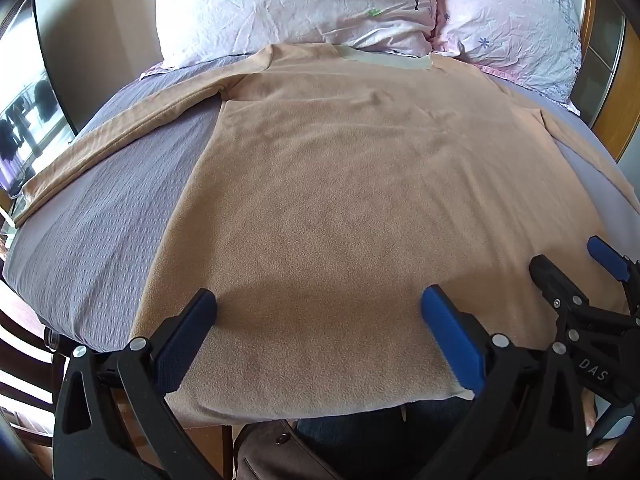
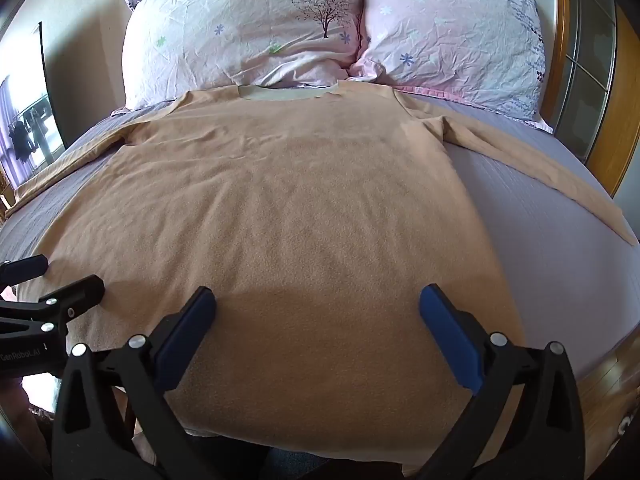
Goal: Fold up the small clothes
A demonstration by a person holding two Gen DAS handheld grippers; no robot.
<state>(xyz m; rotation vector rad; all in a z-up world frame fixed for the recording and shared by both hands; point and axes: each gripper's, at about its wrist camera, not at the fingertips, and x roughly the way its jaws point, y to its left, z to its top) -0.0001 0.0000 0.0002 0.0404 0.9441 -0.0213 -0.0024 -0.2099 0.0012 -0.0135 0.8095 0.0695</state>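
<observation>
Shirt (image 1: pixel 340 184) spread flat on bed (image 1: pixel 100 208), collar toward pillows (image 1: pixel 288 4), hem at near edge. Left gripper (image 1: pixel 318 320) and right gripper (image 2: pixel 318 318) over hem, jaws apart, empty. Best pinching both hem corners evenly before folding.

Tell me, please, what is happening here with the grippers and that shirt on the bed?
A person holds two grippers over a tan long-sleeved shirt spread flat on a grey bed, collar toward the pillows, sleeves stretched out sideways. The left gripper and right gripper both hover open above the hem. Neither grips the fabric, and no fold has been made yet.
</observation>
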